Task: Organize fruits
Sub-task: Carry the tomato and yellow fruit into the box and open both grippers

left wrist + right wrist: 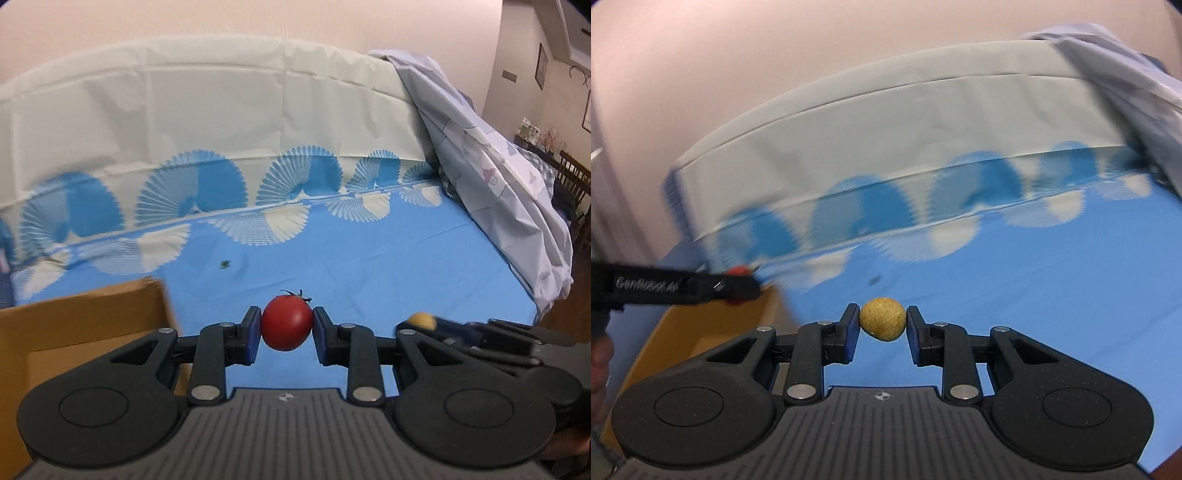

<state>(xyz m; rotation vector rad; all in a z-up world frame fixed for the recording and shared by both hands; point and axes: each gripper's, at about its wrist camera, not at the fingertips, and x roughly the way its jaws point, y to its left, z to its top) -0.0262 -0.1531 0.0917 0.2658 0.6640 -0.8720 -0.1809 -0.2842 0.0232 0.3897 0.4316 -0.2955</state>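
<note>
Above the blue tabletop (369,266), the left tool (286,330) was clamped on a red tomato (287,323), its green stem pointing away from the camera. Just left of it stood the open cardboard box (85,325) near the tabletop's left edge. Beside it, the right tool (882,326) was clamped on a small, rough-skinned yellow fruit (882,319), held clear of the cloth. A small dark speck (224,264) lay on the cloth farther back, toward the fan-patterned sheet (221,140) rising along the rear edge. Grey fabric (491,177) draped the right edge.
</note>
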